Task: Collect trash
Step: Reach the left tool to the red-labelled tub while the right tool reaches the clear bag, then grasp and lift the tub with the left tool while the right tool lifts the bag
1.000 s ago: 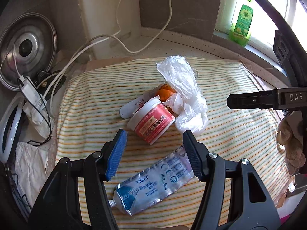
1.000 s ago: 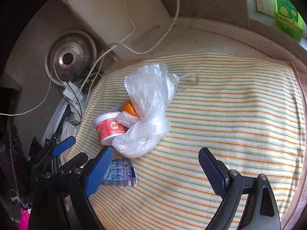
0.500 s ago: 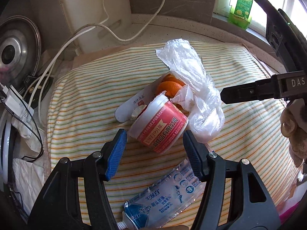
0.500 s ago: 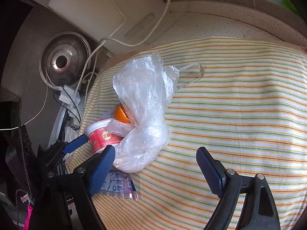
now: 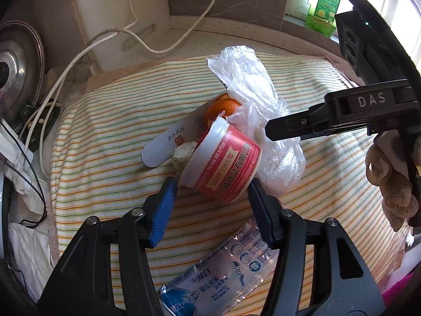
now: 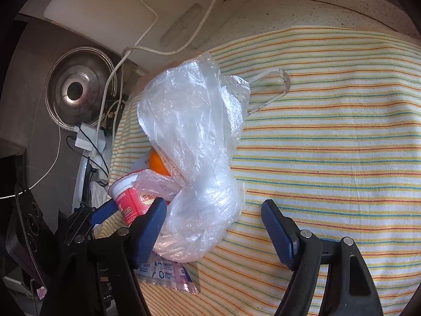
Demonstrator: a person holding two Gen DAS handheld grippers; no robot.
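A red and white plastic cup (image 5: 223, 163) lies tipped on the striped cloth (image 5: 110, 137), and its lower end sits between the tips of my left gripper (image 5: 210, 194). The jaws are closing and the pads stand just off the cup's sides. A crumpled clear plastic bag (image 6: 194, 152) lies against the cup (image 6: 131, 202). My right gripper (image 6: 214, 226) straddles the bag's lower bulge with its jaws closing. Its left pad (image 6: 151, 229) touches the bag and the right pad stands clear. Orange peel (image 5: 223, 108), a white tube (image 5: 165, 144) and a toothpaste wrapper (image 5: 223, 276) lie close by.
A steel pot lid (image 6: 76, 89), a power strip and white cables (image 5: 86, 52) crowd the left side. A white board (image 6: 118, 2) leans at the back. A green bottle (image 5: 325, 8) stands on the sill. A gloved hand (image 5: 389, 181) holds the right gripper.
Both grippers came down and forward. The cup now sits between the left fingertips and the bag between the right ones. Both pairs of jaws have narrowed.
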